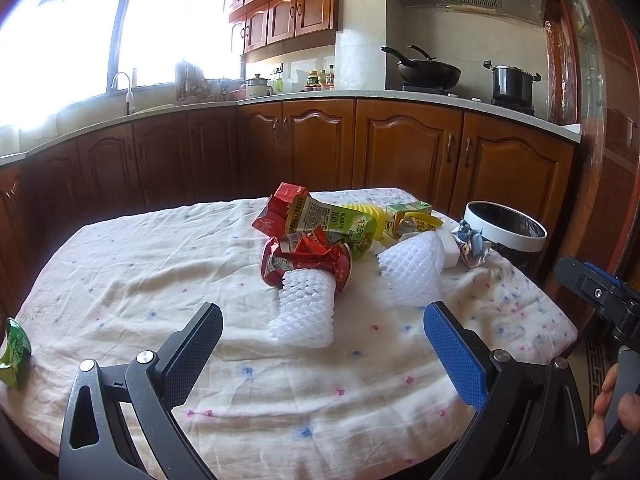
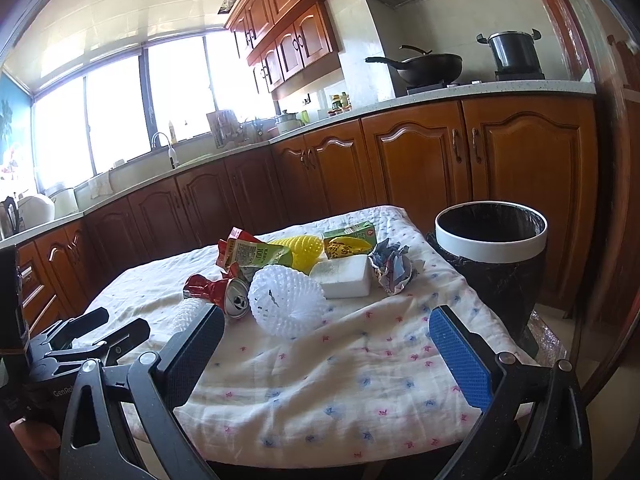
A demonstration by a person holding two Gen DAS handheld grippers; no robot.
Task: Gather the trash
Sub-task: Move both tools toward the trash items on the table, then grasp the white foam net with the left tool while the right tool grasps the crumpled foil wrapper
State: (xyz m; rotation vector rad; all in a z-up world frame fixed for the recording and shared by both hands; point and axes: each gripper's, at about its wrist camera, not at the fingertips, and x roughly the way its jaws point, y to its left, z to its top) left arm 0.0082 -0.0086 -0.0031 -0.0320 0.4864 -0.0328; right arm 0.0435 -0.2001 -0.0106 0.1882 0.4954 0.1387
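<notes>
Left hand-held gripper [image 1: 322, 338] wide open, empty, over near tabletop [image 1: 120, 280]. Right hand-held gripper [image 2: 326, 344] likewise spread, nothing held. Trash heap mid-tabletop, far of both. White foam net sleeve [image 1: 304, 308] lies just ahead of left gripper, long axis running near-to-far, far end tucked in crushed red can [image 1: 304, 262]. Round foam net [image 2: 286, 300] nearer right gripper. Bin [image 2: 490, 256] far right, off tabletop edge. Left likely takes sleeve.

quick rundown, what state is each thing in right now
left gripper: jaws open, empty
right gripper: jaws open, empty
trash bin: open, black liner in
soda can: crushed, lying on its side
green juice carton: crumpled
paper ball: crumpled
</notes>
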